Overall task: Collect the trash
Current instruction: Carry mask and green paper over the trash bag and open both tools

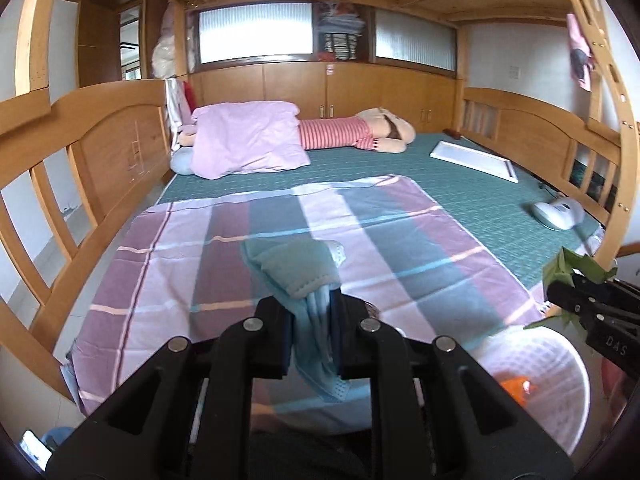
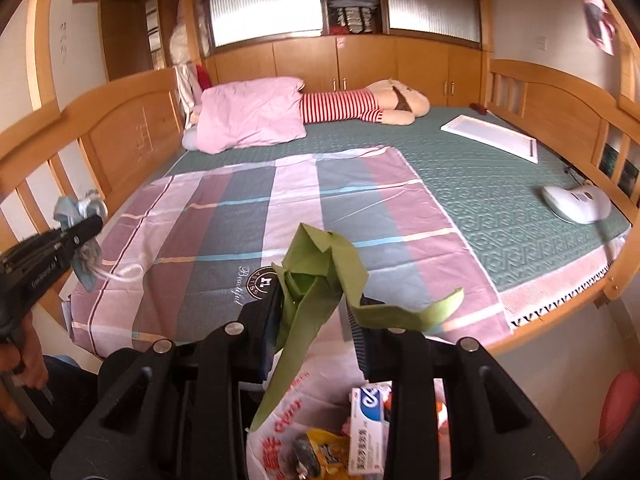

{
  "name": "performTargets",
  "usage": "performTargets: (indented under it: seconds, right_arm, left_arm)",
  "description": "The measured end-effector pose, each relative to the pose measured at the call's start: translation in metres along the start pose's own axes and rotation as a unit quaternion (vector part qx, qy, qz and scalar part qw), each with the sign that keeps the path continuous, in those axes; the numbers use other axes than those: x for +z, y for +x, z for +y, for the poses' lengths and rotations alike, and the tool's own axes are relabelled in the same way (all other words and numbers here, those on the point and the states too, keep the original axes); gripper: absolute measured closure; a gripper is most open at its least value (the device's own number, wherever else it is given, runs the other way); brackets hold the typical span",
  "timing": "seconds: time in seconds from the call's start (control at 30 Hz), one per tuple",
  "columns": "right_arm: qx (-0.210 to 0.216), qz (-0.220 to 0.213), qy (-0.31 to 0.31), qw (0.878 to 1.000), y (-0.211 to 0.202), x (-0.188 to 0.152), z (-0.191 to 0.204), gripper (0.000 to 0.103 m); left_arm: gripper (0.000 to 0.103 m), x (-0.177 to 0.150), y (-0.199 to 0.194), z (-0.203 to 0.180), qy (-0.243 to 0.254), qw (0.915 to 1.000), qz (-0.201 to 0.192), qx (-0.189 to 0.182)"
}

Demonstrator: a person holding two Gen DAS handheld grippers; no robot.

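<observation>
We see a wooden bed frame (image 2: 132, 120) carrying a green patterned mattress (image 2: 480, 176). Over its near half lies a plaid sheet (image 2: 248, 208) in purple, grey and white. At the far end a pink pillow (image 2: 252, 116) rests beside a plush toy (image 2: 372, 106) in a red-striped shirt, lying flat. Along the right side we find a white flat board (image 2: 492, 136), and nearer, a white handheld appliance (image 2: 576, 200). Behind the bed stand wooden cabinets (image 2: 360, 60) under frosted windows (image 2: 264, 12).
</observation>
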State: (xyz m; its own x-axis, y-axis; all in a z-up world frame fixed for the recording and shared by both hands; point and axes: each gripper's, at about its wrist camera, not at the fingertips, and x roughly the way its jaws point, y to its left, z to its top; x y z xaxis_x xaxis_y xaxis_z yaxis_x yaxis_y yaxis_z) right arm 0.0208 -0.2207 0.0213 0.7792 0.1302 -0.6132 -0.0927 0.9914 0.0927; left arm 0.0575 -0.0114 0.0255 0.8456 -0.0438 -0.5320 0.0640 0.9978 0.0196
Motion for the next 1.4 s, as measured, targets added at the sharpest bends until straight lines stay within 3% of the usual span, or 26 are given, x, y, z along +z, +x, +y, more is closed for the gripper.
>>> performTargets:
  seconds: [0.37, 0.47, 0.6, 0.7, 0.77, 0.87, 0.97, 1.1, 1.27, 1.37, 1.4]
  right_arm:
    - [-0.012, 0.010, 0.033, 0.999, -0.031, -0.031, -0.052, 0.071]
    - [-0.025, 0.041, 0.048, 0.998, -0.025, -0.051, -0.068, 0.070]
    - [-0.024, 0.115, 0.051, 0.992, -0.001, -0.085, -0.079, 0.069]
    - [-0.028, 0.152, 0.033, 0.987, 0.012, -0.103, -0.077, 0.053]
    - [-0.038, 0.161, 0.014, 0.986, 0.014, -0.110, -0.075, 0.050]
    - [-0.078, 0.137, -0.002, 0.988, 0.001, -0.109, -0.081, 0.037]
    - [-0.108, 0.099, 0.020, 0.989, -0.023, -0.099, -0.099, 0.034]
    - [-0.121, 0.028, 0.062, 0.990, -0.059, -0.086, -0.122, 0.028]
    - [-0.112, -0.053, 0.096, 0.988, -0.093, -0.079, -0.134, 0.022]
    - [-0.107, -0.076, 0.101, 0.986, -0.099, -0.077, -0.138, 0.021]
    - [-0.107, -0.082, 0.103, 0.986, -0.101, -0.078, -0.140, 0.020]
  left_arm:
    - [0.087, -0.061, -0.013, -0.072, 0.029, 0.9979, 0.041, -0.040]
    - [0.087, -0.066, -0.017, -0.087, 0.040, 0.9969, 0.040, -0.055]
    - [0.087, -0.069, -0.022, -0.105, 0.045, 0.9955, 0.039, -0.074]
    - [0.087, -0.070, -0.021, -0.112, 0.046, 0.9946, 0.040, -0.084]
    - [0.087, -0.072, -0.018, -0.118, 0.043, 0.9933, 0.048, -0.096]
    - [0.087, -0.077, -0.011, -0.127, 0.046, 0.9914, 0.063, -0.105]
    - [0.087, -0.083, -0.004, -0.136, 0.050, 0.9887, 0.080, -0.117]
    - [0.087, -0.091, 0.002, -0.152, 0.062, 0.9829, 0.092, -0.147]
    - [0.081, -0.105, 0.011, -0.173, 0.079, 0.9670, 0.119, -0.212]
    - [0.063, -0.112, 0.011, -0.183, 0.089, 0.9598, 0.126, -0.234]
    - [0.046, -0.113, 0.010, -0.185, 0.093, 0.9603, 0.123, -0.233]
